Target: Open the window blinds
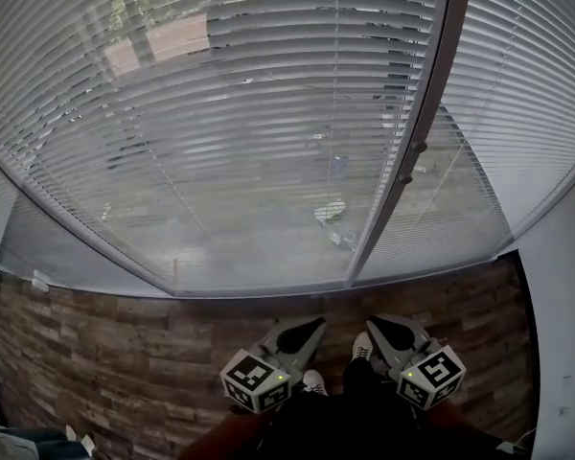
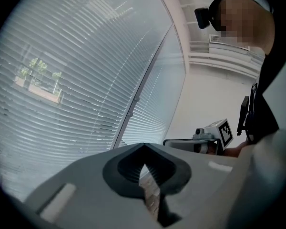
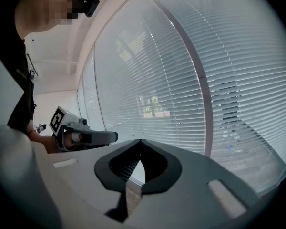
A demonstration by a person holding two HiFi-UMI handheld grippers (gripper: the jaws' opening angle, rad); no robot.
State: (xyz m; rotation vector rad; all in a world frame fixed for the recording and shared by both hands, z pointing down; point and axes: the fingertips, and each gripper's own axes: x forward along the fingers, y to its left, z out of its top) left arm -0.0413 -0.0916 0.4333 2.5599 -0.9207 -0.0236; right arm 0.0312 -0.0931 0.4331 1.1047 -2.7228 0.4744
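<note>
Slatted window blinds (image 1: 268, 113) hang down over two large panes, split by a grey mullion (image 1: 402, 180). The slats lie close together, with the street outside dimly visible through them. Both grippers are held low near my body, well short of the blinds. The left gripper (image 1: 302, 333) is shut with nothing in it, its tips meeting in the left gripper view (image 2: 143, 148). The right gripper (image 1: 388, 332) is also shut and empty (image 3: 140, 142). Each gripper appears in the other's view: the right gripper (image 2: 181, 143), the left gripper (image 3: 105, 137). The blinds fill both gripper views (image 2: 62, 80) (image 3: 181, 80).
A wood-plank floor (image 1: 125, 353) runs from my feet to the window sill (image 1: 268, 290). My shoes (image 1: 362, 346) stand between the grippers. A white wall (image 1: 565, 333) closes the right side. Two small knobs (image 1: 417, 147) sit on the mullion. A person's head and dark clothing show in both gripper views.
</note>
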